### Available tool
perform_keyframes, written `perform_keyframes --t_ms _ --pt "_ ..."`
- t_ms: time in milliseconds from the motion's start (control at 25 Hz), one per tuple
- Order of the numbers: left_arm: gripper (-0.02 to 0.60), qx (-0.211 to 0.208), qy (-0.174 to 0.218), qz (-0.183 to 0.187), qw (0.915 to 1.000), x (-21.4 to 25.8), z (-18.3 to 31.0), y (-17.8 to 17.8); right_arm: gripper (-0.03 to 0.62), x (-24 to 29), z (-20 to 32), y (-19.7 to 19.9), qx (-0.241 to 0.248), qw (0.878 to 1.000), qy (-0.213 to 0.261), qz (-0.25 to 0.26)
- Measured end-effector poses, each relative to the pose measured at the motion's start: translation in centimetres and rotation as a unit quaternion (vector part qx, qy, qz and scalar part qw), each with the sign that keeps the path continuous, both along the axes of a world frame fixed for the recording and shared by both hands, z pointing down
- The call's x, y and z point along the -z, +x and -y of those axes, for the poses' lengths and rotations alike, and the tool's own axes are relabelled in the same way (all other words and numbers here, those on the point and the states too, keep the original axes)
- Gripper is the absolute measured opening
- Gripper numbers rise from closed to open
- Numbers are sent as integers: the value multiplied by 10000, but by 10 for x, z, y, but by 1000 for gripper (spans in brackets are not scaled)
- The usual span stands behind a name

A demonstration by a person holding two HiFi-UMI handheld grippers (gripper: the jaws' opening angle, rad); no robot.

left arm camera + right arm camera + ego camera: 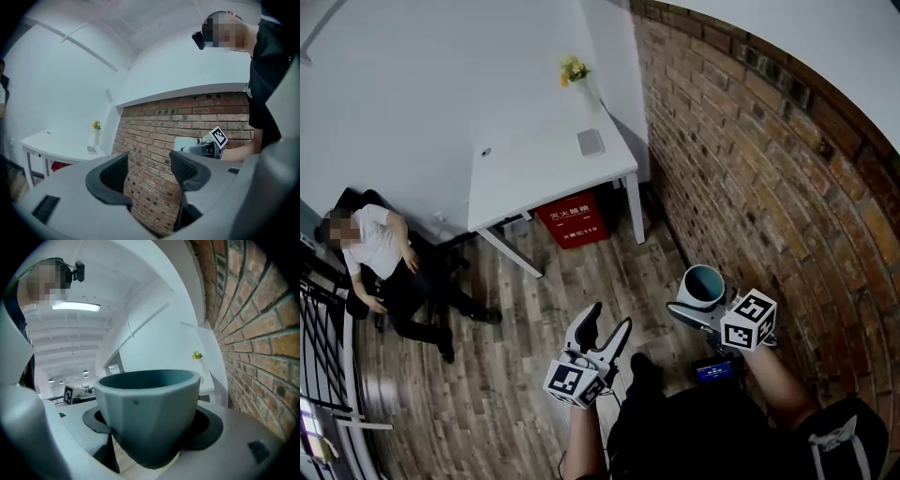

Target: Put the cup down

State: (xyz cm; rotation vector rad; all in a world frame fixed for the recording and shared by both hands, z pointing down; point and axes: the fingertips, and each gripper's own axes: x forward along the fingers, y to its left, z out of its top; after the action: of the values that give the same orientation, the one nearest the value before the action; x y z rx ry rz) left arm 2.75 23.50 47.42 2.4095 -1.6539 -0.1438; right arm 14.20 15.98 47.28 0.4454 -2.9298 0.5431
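A teal cup fills the right gripper view, upright and clamped between the jaws of my right gripper. In the head view the same cup is held above the wooden floor beside the brick wall, in my right gripper. My left gripper hangs lower left of it, open and empty. Its dark fingers stand apart in the left gripper view, with the cup seen beyond them against the bricks.
A white table stands far ahead in the corner with a small vase of yellow flowers and a grey pad. A red box sits under it. A person sits at the left. A curved brick wall runs along the right.
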Motion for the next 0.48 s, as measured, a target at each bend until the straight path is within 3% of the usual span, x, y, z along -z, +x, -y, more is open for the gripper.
perform_keyframes --t_ms 160,480 --pt "291 -319 207 284 9989 -5 4 -20 403 -11 1 -23 -211 9996 61 158" --pt "291 -493 111 234 9984 -10 47 -79 403 -19 43 -78 -403 9991 -123 86"
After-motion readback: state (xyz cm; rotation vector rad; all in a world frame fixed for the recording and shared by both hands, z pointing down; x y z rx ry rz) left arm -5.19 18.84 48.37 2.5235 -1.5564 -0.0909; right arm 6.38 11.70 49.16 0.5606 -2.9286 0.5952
